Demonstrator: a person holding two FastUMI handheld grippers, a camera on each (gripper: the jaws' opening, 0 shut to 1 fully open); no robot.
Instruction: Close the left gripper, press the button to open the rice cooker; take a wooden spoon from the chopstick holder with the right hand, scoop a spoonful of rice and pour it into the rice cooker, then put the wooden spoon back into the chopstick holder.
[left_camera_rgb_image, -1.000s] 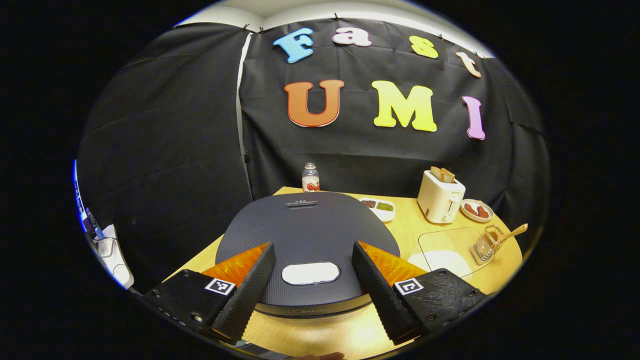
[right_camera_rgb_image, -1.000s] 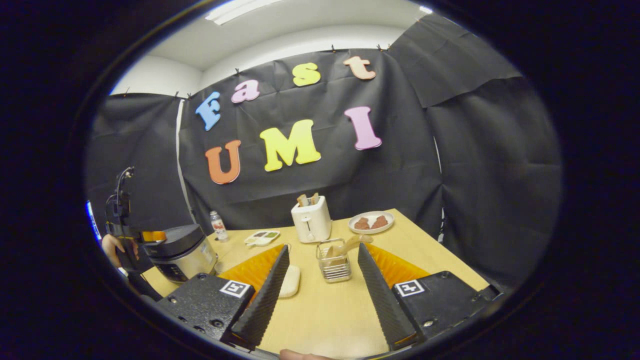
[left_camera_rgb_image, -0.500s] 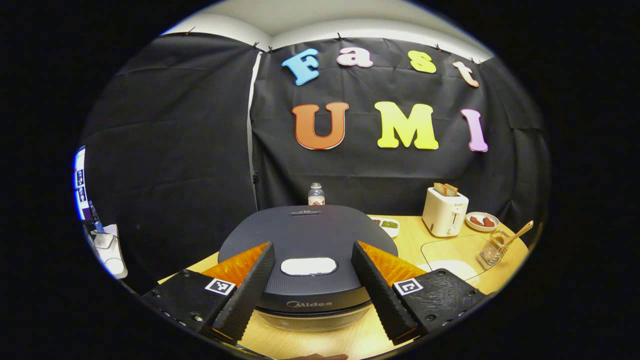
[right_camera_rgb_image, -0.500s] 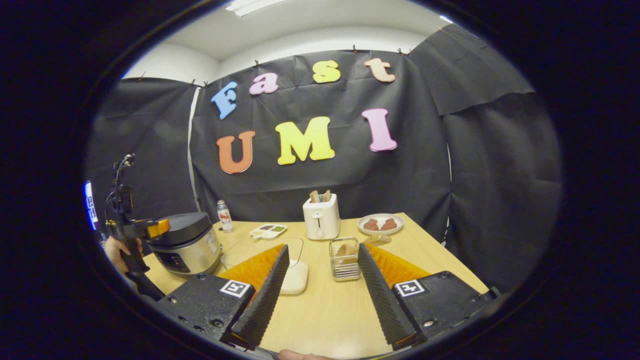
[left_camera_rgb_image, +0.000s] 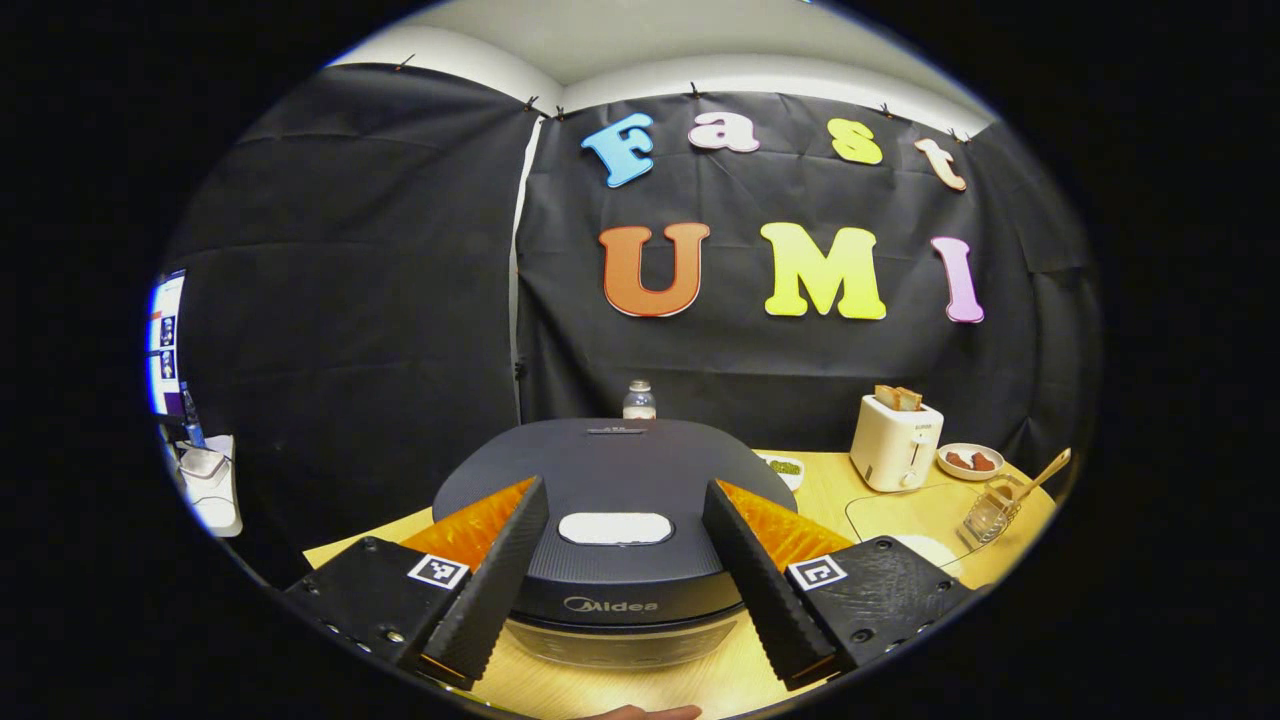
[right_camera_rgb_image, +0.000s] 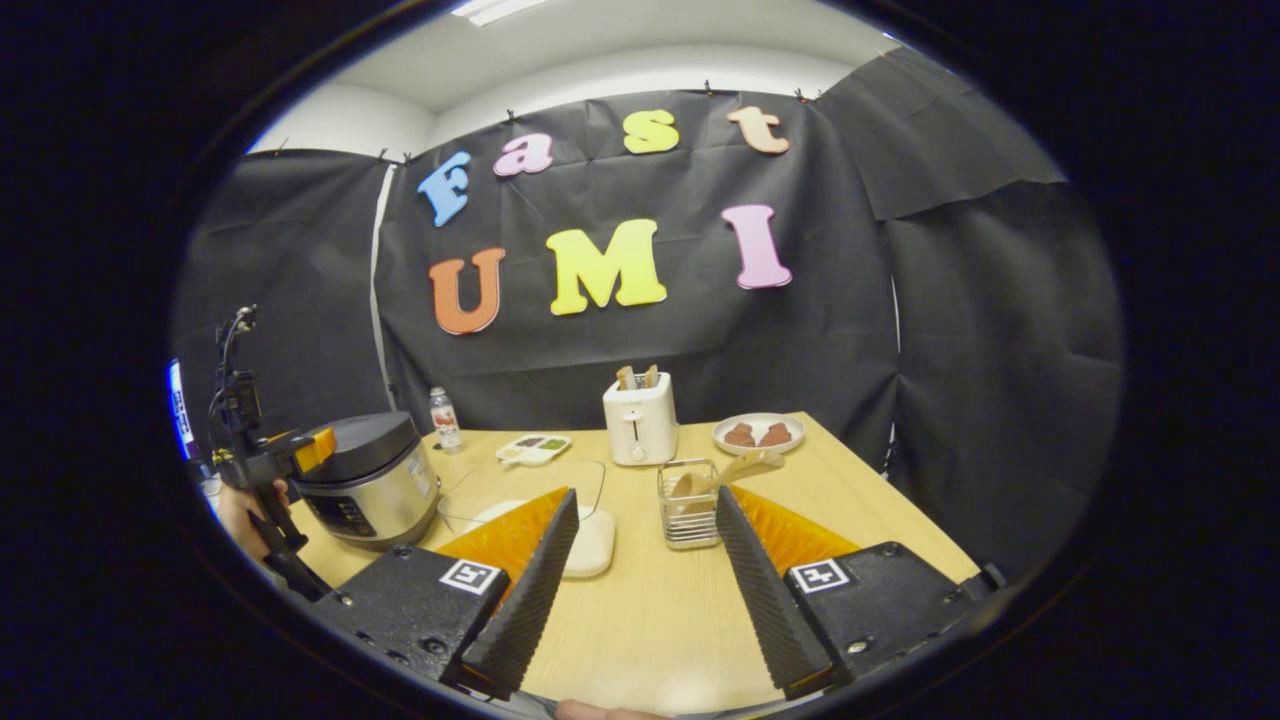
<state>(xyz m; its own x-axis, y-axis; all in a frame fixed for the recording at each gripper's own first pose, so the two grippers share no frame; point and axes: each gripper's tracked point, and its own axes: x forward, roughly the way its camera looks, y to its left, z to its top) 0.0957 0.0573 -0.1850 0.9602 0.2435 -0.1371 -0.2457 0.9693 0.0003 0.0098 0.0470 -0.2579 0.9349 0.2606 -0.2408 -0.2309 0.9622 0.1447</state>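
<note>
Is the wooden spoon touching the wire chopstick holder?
Touching: in the right gripper view the wooden spoon stands inside the wire chopstick holder, its handle leaning over the rim.

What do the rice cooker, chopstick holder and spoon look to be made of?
Rice cooker: matte dark lid, likely plastic, over a shiny metallic-looking body. Chopstick holder: thin bright wire bars, probably metal. Wooden spoon: pale tan, dull finish, consistent with wood.

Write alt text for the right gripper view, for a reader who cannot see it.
The open right gripper hovers above a wooden table, aimed at a wire chopstick holder with a wooden spoon in it. At far left, the left gripper sits by the closed rice cooker; a toaster stands behind.
</note>
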